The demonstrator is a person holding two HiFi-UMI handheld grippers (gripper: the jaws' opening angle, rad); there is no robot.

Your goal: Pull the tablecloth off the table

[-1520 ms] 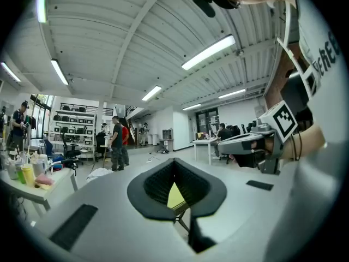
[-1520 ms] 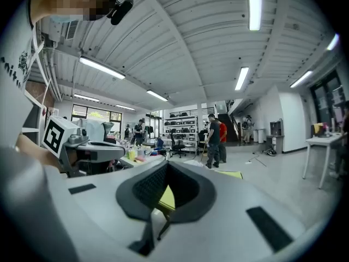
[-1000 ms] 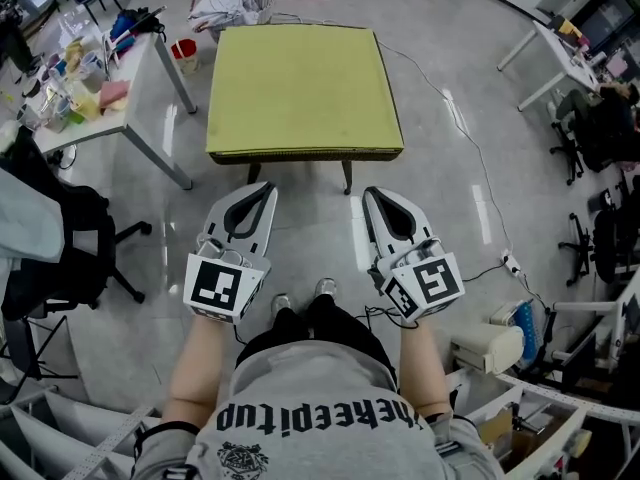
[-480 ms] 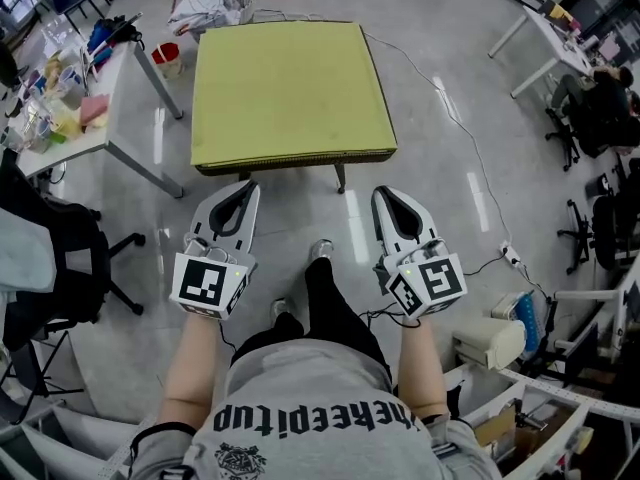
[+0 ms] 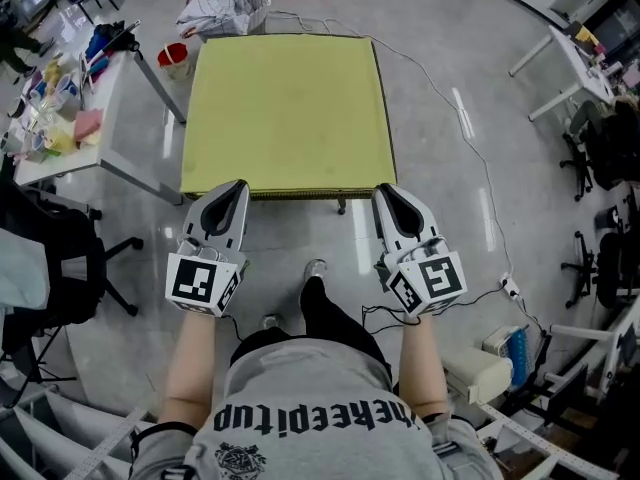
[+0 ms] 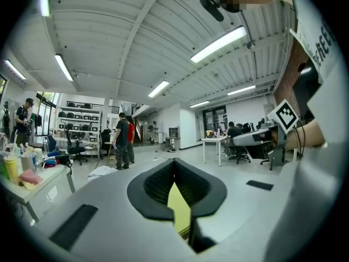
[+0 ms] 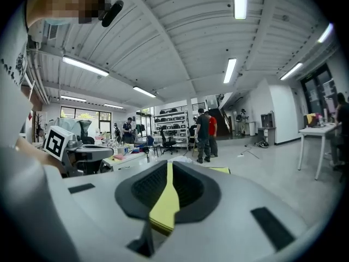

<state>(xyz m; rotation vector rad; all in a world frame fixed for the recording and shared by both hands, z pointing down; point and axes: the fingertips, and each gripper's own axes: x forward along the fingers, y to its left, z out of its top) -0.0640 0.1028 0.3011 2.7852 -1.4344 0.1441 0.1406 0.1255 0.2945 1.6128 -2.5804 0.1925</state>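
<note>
View from above: one yellow-green tablecloth [image 5: 285,113] covers the whole top of one low square table [image 5: 342,206], lying flat with its near edge hanging a little over the table's near side. A person stands at that side with two grippers, one in each hand.

The left gripper [image 5: 232,186] points at the near left corner of the table, its tip over the cloth's near edge. In the left gripper view its jaws are clenched together, and a thin yellow sliver of the tablecloth [image 6: 179,212] shows through the slit below the tips; a grip on the cloth cannot be made out.

The right gripper [image 5: 388,191] points at the near right corner, its tip at the same edge. Its jaws are just opening, a narrow gap between them, and a strip of the tablecloth [image 7: 163,206] shows in that gap without the pads pressing on it.

Left of the table stand one cluttered white desk [image 5: 120,158] and one red bucket [image 5: 173,56]. Two people [image 6: 122,141] stand far across the room
</note>
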